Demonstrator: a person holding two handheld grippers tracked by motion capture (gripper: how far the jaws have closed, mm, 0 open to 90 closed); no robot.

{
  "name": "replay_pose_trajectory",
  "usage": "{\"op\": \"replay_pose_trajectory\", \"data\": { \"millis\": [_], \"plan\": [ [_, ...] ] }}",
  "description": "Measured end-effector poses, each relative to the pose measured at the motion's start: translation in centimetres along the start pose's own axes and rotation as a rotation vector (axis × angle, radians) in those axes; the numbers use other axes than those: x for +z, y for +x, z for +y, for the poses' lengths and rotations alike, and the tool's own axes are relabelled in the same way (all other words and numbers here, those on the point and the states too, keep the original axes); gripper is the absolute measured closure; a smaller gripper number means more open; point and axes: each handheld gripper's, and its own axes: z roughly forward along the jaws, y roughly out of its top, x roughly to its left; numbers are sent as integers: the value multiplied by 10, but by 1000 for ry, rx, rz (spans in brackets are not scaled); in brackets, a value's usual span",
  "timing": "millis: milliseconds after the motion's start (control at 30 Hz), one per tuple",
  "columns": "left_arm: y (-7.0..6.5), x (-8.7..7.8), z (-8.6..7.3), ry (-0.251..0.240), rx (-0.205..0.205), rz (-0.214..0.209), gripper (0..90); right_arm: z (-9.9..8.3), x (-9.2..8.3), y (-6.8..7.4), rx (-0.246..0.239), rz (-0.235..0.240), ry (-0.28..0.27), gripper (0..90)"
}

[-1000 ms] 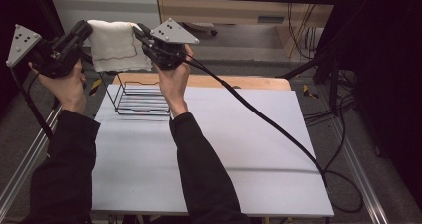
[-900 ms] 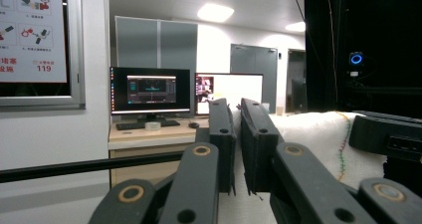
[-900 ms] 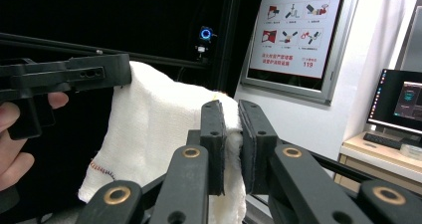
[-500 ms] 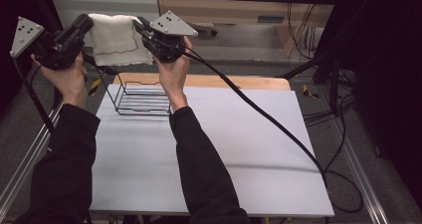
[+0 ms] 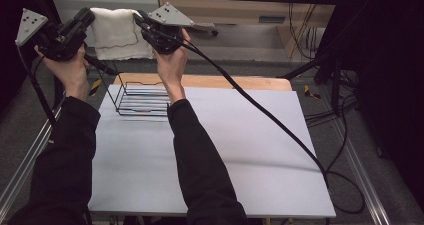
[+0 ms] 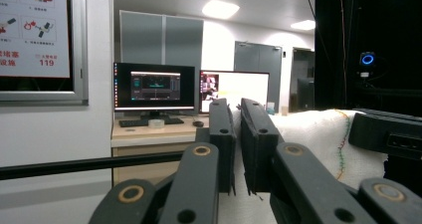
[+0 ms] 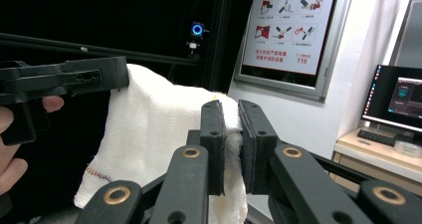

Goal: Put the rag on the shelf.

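Above the far edge of the table (image 5: 240,150), in the high view, both hands are raised and hold a white towel (image 5: 116,32) stretched between the two tools. The left gripper (image 5: 86,16) meets the towel's left upper corner and the right gripper (image 5: 139,19) its right upper corner, so the cloth hangs in the air beyond the table, a thin coloured seam running along its lower part. Below the hands a black wire basket (image 5: 142,99) stands on the white tabletop near its far left corner, just in front of a wooden board (image 5: 240,81). A thick black cable (image 5: 260,107) trails from the right tool across the table to the right.

From the left gripper view, the left gripper (image 6: 238,134) has its jaws drawn nearly together with white cloth pinched in the narrow slit between them. The towel (image 6: 318,139) spreads away to the right, its stitched edge showing, and the other tool's black body (image 6: 385,134) sits at the far right. Two monitors (image 6: 191,92) stand on a desk behind.

Over in the right gripper view, the right gripper (image 7: 233,139) is clamped on a fold of the towel (image 7: 154,134), which bulges between the jaws and drapes down to the left. The left gripper (image 7: 64,77) reaches the cloth's far corner, with fingers (image 7: 12,134) at the left edge. A poster (image 7: 291,27) hangs on the wall behind.
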Motion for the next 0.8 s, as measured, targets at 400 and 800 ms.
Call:
{"op": "replay_pose_trajectory", "data": {
  "millis": [400, 800],
  "plan": [
    [12, 17, -15, 35, -24, 17, 841, -13, 15, -9, 1, -9, 44, 820],
    [15, 20, -24, 94, -7, 22, 841, -25, 18, -8, 10, -8, 75, 819]
  ]
}}
